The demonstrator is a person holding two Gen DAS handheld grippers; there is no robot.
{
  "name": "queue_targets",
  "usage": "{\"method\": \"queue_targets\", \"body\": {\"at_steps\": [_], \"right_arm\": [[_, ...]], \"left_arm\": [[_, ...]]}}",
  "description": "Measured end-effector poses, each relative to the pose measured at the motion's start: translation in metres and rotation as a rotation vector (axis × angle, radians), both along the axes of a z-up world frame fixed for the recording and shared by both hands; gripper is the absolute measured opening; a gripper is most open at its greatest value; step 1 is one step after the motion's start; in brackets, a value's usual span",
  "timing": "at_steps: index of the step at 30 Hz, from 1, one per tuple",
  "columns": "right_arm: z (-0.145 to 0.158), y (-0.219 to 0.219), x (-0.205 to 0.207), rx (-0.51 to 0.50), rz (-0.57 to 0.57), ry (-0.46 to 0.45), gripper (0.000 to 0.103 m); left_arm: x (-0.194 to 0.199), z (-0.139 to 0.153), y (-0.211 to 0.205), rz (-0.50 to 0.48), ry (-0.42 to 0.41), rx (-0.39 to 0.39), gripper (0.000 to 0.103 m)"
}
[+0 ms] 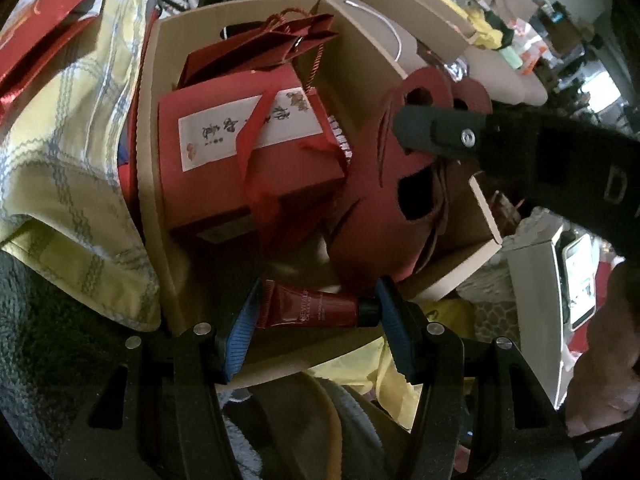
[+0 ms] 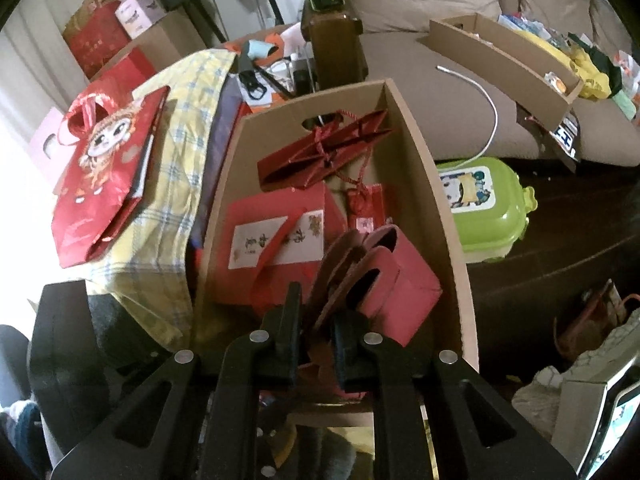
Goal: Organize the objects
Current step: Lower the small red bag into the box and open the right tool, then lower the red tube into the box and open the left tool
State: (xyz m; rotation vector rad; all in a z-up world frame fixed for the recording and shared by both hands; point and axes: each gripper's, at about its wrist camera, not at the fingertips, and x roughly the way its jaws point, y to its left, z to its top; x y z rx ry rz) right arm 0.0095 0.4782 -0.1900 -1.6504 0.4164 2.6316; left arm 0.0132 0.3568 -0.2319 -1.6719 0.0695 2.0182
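This is a lived-in home, a cluttered living room. A beige upholstered sofa (image 2: 400, 52) with plump cushions fills the back, beside a green plastic child's stool (image 2: 486, 208) on dark floor. Open brown cardboard boxes (image 2: 448, 216) and a yellow checked cloth (image 2: 176, 184) lie about.

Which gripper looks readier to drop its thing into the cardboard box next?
The left. The left gripper clamps a small red tube end to end just over the box rim. The right gripper is low inside the box at the red bag handles, its jaws slightly apart.

Tube (image 1: 316, 306): small print illegible. Box (image 2: 448, 216): floor hidden under bags. Phone (image 1: 580, 280): screen blurred.
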Motion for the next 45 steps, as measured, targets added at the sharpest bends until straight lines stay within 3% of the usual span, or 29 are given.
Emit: {"method": "queue_targets", "body": {"at_steps": [14,22,24,26,31,37,40,42,45], "right_arm": [[-0.016,0.008,-0.001,0.027,-0.035,-0.070,0.023],[-0.024,0.011,-0.002,0.023,-0.049,-0.111,0.065],[-0.032,0.009,-0.002,0.026,-0.039,-0.161,0.084],[-0.044,0.007,-0.002,0.033,-0.037,-0.228,0.084],[-0.060,0.015,-0.002,0.003,-0.089,-0.292,0.084],[-0.057,0.029,0.003,-0.047,-0.157,-0.271,0.084],[-0.046,0.028,0.003,-0.135,-0.121,-0.227,0.084],[-0.034,0.026,0.004,-0.123,-0.106,-0.179,0.087],[-0.030,0.035,0.007,-0.085,-0.170,-0.166,0.087]], "left_arm": [[-0.004,-0.009,-0.003,0.015,-0.026,-0.007,0.055],[-0.007,-0.012,-0.004,0.021,-0.037,-0.007,0.055],[-0.007,-0.013,-0.004,0.020,-0.039,-0.007,0.055],[-0.007,-0.013,-0.003,0.018,-0.038,-0.009,0.055],[-0.007,-0.013,-0.004,0.018,-0.037,-0.010,0.055],[-0.006,-0.013,-0.004,0.016,-0.038,-0.011,0.055],[-0.006,-0.013,-0.003,0.017,-0.039,-0.010,0.055],[-0.005,-0.013,-0.002,0.017,-0.039,-0.012,0.055],[-0.005,-0.013,-0.002,0.017,-0.040,-0.012,0.055]]}}
